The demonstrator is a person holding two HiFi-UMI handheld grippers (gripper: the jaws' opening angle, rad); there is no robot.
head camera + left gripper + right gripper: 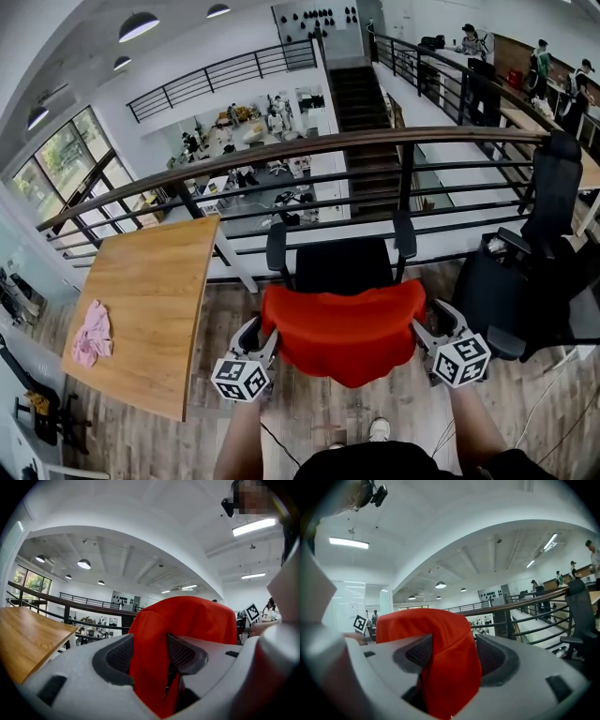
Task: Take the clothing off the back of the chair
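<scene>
**Ana:** Plank floor (309, 412) runs up to a dark railing (309, 150), with a lower hall beyond it. What does the person face?

**Ben:** A black office chair (343, 264) at the middle of the head view, its seat toward the railing at 12 o'clock. The red garment (345, 333) is draped over the top of the chair's back and hangs down the side nearest the person.

**Ana:** And the tongs?

**Ben:** The left gripper (265, 333) sits at the garment's 8 o'clock edge and the right gripper (422, 328) at its 4 o'clock edge. In the left gripper view, the left gripper (150, 651) has its jaws spread wide. A fold of the red garment (187, 618) stands between them, and the mesh pad at 3 o'clock shows bare. In the right gripper view, the right gripper (454, 653) is spread wide too. The red garment (422, 625) fills much of the gap, and the pad at 3 o'clock stands off the cloth. Neither gripper clamps it.

**Ana:** Anything else nearby?

**Ben:** A wooden table (150, 309) stands at the chair's 9 o'clock, with a pink cloth (92, 335) lying near the table's 8 o'clock edge. A second office chair (534, 272) stands at 3 o'clock.
</scene>
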